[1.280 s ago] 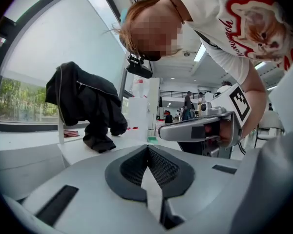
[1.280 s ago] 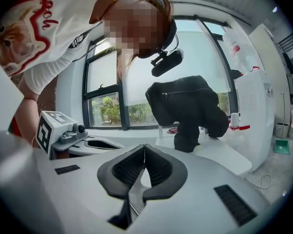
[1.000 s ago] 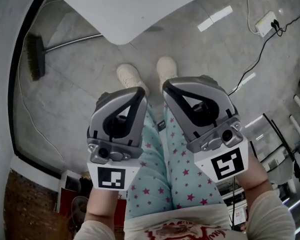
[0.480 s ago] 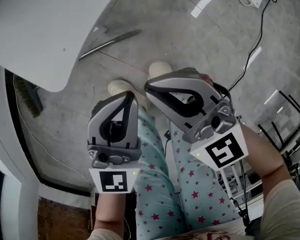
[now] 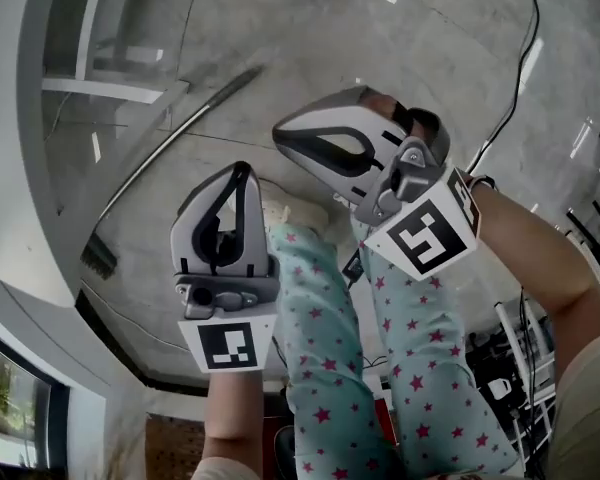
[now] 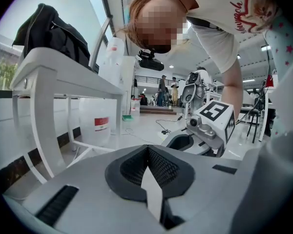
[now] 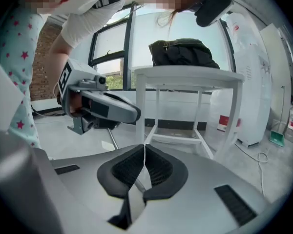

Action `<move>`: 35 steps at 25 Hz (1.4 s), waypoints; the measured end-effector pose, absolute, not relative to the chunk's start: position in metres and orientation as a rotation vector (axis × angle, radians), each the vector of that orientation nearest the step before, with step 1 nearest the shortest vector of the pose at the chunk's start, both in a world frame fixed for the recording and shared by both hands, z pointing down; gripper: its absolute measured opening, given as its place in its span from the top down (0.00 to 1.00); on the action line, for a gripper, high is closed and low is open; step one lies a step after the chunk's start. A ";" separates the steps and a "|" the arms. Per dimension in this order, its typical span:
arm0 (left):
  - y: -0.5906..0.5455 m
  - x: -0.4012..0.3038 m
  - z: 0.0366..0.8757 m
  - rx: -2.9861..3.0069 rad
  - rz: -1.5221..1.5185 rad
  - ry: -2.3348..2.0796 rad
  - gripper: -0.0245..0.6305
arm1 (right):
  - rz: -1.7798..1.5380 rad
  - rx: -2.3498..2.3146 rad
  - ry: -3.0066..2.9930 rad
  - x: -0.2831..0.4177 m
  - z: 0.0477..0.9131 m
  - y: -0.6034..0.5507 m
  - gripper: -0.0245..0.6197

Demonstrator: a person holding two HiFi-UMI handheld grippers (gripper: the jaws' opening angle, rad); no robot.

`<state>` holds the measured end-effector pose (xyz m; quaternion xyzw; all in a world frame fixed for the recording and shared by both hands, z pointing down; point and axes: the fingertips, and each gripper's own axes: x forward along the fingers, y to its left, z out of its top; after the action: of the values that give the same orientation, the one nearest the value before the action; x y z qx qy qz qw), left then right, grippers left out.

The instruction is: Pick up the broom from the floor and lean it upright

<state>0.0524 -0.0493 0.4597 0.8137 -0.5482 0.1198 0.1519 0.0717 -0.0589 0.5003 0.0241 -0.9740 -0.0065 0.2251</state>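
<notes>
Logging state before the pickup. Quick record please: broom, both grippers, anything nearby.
broom: lying flat on the floor, handle diagonal in the head view, untouched
left gripper: shut, empty, held above the floor
right gripper: shut, empty, beside the left one
table: white, black bag on top
task step: pickup not yet done

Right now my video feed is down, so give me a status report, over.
Left gripper shut, empty. Right gripper shut, empty. Broom flat on floor, untouched. Table close beside it.
</notes>
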 end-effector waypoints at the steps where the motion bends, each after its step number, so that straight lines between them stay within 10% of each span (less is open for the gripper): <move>1: -0.049 0.055 0.465 2.350 0.353 -1.557 0.94 | -0.021 0.089 -2.662 0.076 0.514 -0.060 0.92; 35: -0.098 0.079 0.514 2.543 0.307 -1.327 0.94 | -0.119 -0.365 -2.324 0.032 0.756 -0.040 0.70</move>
<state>0.0786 -0.0979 0.5145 0.8742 -0.4564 0.1055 0.1281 0.0316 -0.0398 0.7555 -0.1433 -0.9115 -0.0467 0.3827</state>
